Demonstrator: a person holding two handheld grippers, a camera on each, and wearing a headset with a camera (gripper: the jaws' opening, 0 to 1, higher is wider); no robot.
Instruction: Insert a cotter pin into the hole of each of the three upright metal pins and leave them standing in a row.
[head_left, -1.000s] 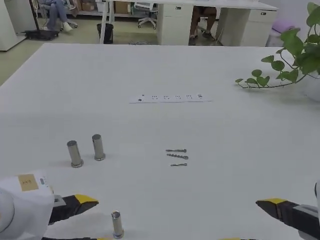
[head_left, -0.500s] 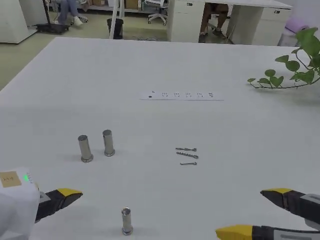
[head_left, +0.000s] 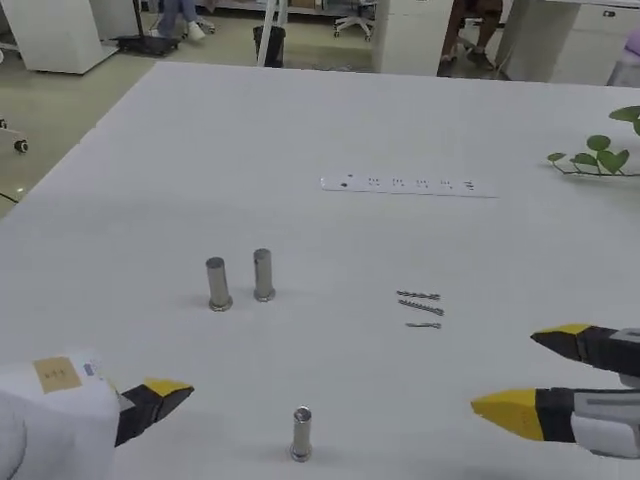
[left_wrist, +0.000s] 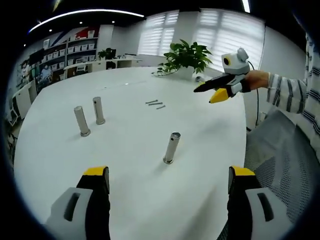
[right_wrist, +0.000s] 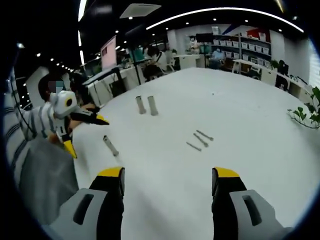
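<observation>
Tabletop (head_left: 330, 120) lay open around pins (head_left: 217, 284), cotter pins (head_left: 420, 309) — left hand-held gripper (left_wrist: 168, 172), right hand-held gripper (head_left: 505, 372) both released at near edge; office beyond.

The black, yellow-tipped left gripper (left_wrist: 168, 172) is held low at the near left, its jaws spread wide and empty. The matching right gripper (head_left: 520, 372) is held level at the near right, jaws likewise parted, apparently grasped by a hand (left_wrist: 256, 79) in a striped sleeve (left_wrist: 290, 92).
</observation>
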